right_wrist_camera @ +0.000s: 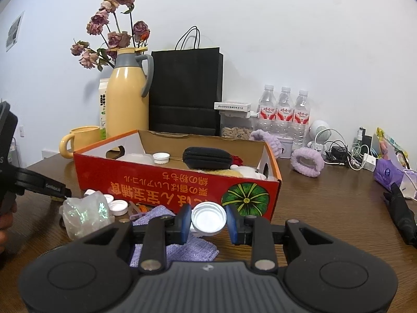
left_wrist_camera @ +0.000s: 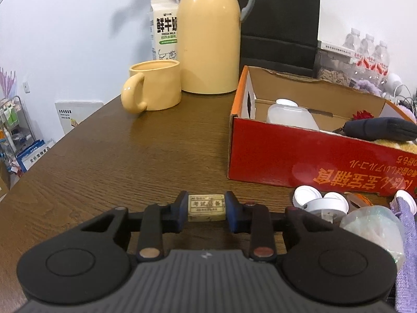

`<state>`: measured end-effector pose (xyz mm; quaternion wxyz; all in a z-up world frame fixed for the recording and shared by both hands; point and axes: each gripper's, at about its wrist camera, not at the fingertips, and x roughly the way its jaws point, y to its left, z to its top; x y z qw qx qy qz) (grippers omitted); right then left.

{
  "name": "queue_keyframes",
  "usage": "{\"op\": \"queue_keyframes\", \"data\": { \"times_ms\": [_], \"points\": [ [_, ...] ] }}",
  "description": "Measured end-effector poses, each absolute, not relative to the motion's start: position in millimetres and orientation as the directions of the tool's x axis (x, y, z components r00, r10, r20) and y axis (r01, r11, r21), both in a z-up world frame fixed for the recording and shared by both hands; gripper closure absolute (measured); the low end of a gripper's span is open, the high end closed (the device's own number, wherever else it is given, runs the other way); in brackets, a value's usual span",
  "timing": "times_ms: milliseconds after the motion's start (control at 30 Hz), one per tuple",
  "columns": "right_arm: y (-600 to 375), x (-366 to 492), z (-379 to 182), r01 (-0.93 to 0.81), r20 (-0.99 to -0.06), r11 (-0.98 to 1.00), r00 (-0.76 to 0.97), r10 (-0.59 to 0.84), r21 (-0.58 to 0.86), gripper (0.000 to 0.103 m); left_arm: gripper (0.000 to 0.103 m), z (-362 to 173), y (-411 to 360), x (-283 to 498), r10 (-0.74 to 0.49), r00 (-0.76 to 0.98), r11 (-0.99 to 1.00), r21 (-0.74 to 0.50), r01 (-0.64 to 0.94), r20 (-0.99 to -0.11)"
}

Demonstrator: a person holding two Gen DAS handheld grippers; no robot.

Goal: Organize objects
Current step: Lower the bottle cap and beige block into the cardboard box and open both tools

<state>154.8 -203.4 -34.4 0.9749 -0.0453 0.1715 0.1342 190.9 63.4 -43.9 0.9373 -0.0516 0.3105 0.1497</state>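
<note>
1. Eraser (left_wrist_camera: pixel 206 208), a small cream block with a printed label, sits clamped between the pads of the left gripper (left_wrist_camera: pixel 206 212), low over the brown table (left_wrist_camera: pixel 130 156), well short of the red cardboard box (left_wrist_camera: pixel 312 161)
2. Its body looks light and slightly rubbery, so I judge it grips well and will not crack; the pads hold it by its two short ends, which seems the steadiest place
3. White cap (right_wrist_camera: pixel 208 219) lies between the pads of the right gripper (right_wrist_camera: pixel 208 223), which is closed on its rim; it hangs in front of the box's near wall, over a purple cloth (right_wrist_camera: pixel 166 250)
4. That cap is probably thin hard plastic, light and a bit slippery, best pinched across its rim as now
5. More white caps (right_wrist_camera: pixel 118 206) and a crumpled clear bag (right_wrist_camera: pixel 86 212) wait by the box
</note>
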Motion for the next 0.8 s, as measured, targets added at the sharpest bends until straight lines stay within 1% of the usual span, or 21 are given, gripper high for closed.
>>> {"op": "queue_keyframes", "data": {
  "times_ms": [200,433,633,800],
  "points": [
    [-202,153,-34,-0.279,-0.341,0.959,0.907,0.247,-0.048,0.076,0.072,-37,65,179,0.242,0.792,0.95,-0.03,-0.312,-0.561],
    [-195,152,-30,-0.294,-0.316,0.953,0.913,0.257,-0.077,0.076,0.072,-17,54,167,0.212,0.845,0.961,-0.053,-0.272,-0.491],
    [-183,163,-6,-0.33,-0.269,0.941,0.915,0.3,-0.071,0.076,0.072,13,36,165,0.157,0.895,0.979,-0.056,-0.198,-0.417],
    [-170,183,13,-0.343,-0.223,0.937,0.921,0.32,-0.07,0.076,0.072,35,17,176,0.117,0.92,0.987,-0.057,-0.149,-0.374]
  ]
}}
